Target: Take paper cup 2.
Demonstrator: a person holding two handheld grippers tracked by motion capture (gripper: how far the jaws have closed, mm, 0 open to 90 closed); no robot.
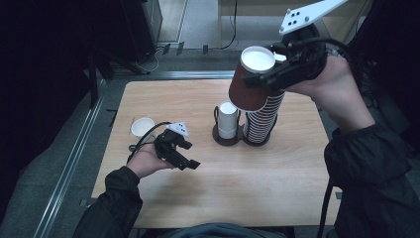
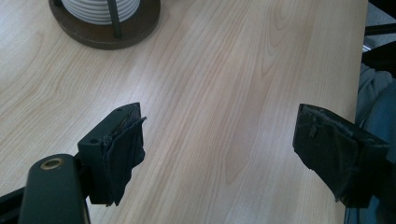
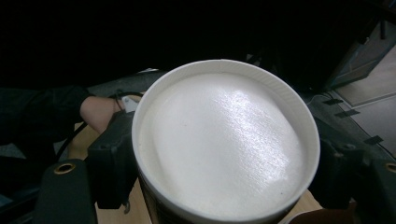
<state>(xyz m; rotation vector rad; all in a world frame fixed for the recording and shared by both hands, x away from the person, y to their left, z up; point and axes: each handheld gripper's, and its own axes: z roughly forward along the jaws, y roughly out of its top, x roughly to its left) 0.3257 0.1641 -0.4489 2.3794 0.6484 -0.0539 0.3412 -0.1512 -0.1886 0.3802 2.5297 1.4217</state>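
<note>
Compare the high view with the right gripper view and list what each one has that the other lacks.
High view alone: the stack of brown cups on the holder, a lone white cup and the left tongs. Right gripper view alone: a close look at the held cup's white base. Both share: the brown cup gripped by the right tongs, and the wooden table.

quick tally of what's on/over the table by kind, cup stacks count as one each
Brown cup held bottom-up in the right gripper: 1
Stack of brown cups in the holder: 1
Stack of white cups in the holder: 1
Loose white cup on the table: 1
Dark cup holder: 1
Grippers: 2, the left gripper empty
Total: 7
</note>
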